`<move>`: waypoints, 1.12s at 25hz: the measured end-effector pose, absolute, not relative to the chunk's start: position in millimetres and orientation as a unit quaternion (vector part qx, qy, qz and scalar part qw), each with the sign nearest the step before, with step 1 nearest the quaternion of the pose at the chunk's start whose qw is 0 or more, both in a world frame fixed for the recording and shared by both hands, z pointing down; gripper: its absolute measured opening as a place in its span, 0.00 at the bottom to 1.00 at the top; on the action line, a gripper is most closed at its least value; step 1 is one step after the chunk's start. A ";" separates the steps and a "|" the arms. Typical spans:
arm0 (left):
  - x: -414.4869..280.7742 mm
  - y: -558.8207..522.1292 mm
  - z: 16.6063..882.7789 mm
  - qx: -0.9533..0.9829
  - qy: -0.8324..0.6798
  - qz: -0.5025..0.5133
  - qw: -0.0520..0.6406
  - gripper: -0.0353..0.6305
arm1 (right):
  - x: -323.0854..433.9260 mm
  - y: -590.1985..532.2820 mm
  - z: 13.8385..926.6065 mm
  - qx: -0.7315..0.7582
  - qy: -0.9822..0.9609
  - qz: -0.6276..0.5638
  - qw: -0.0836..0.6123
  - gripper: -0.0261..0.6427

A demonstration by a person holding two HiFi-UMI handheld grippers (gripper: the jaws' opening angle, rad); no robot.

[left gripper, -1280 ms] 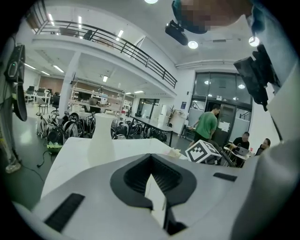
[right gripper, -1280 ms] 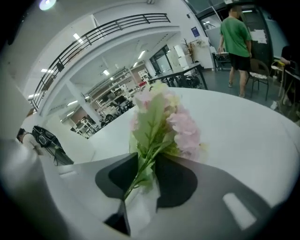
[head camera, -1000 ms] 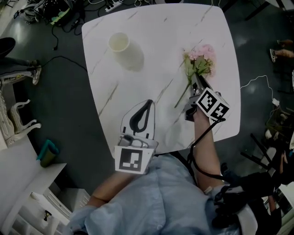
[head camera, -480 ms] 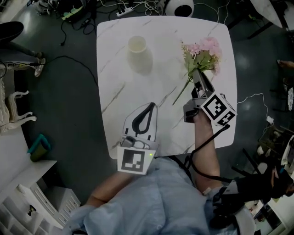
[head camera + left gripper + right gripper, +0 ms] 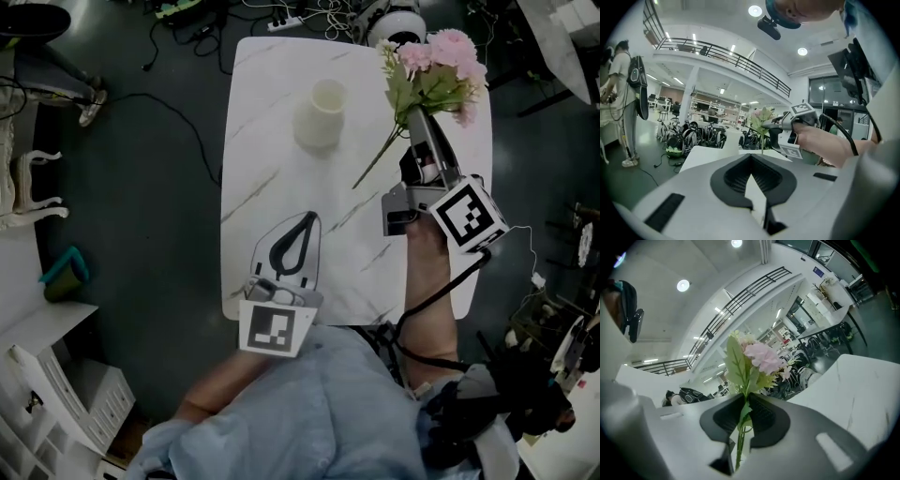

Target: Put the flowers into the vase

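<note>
A white marbled surface [image 5: 281, 187] stands on a dark floor [image 5: 131, 244], and I am at its near edge, low in the head view. The jaws of my right gripper [image 5: 419, 124] are pressed together on the green stem of the flowers [image 5: 436, 73], just below the leaves. In the right gripper view the stem runs down between the dark pads [image 5: 768, 423] and out beneath them. The pink blooms and leaves stand beyond the jaws at the upper right of the head view, over the surface's far right corner. The bare stem end slants down and to the left below the grip. The vase [image 5: 322, 112] stands upright on the surface at the upper middle, left of the flowers and apart from them. My left gripper [image 5: 305, 220] is at the lower middle, over the near part of the surface, its jaws meeting at the tips with nothing between them.
</note>
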State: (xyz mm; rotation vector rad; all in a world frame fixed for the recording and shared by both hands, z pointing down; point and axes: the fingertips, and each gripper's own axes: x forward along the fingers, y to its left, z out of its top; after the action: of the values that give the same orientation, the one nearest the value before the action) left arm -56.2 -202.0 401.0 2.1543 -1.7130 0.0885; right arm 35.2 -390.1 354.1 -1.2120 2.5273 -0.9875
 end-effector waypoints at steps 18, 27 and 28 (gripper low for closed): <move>-108.3 -213.2 415.7 0.728 -0.649 0.014 0.222 0.06 | -49.8 -450.8 269.7 -0.344 0.894 -0.254 0.131 0.09; -125.7 -212.3 423.5 0.719 -0.655 0.017 0.233 0.06 | -61.6 -455.5 259.1 -0.348 0.901 -0.194 0.172 0.09; -125.9 -212.6 424.3 0.719 -0.654 0.017 0.234 0.06 | -63.3 -453.4 262.6 -0.349 0.903 -0.186 0.168 0.09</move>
State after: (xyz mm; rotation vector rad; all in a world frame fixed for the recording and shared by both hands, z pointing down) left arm -125.9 -212.6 424.3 1.9743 -1.7962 0.0460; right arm -63.3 -453.4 262.6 -0.9916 2.5684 -0.5300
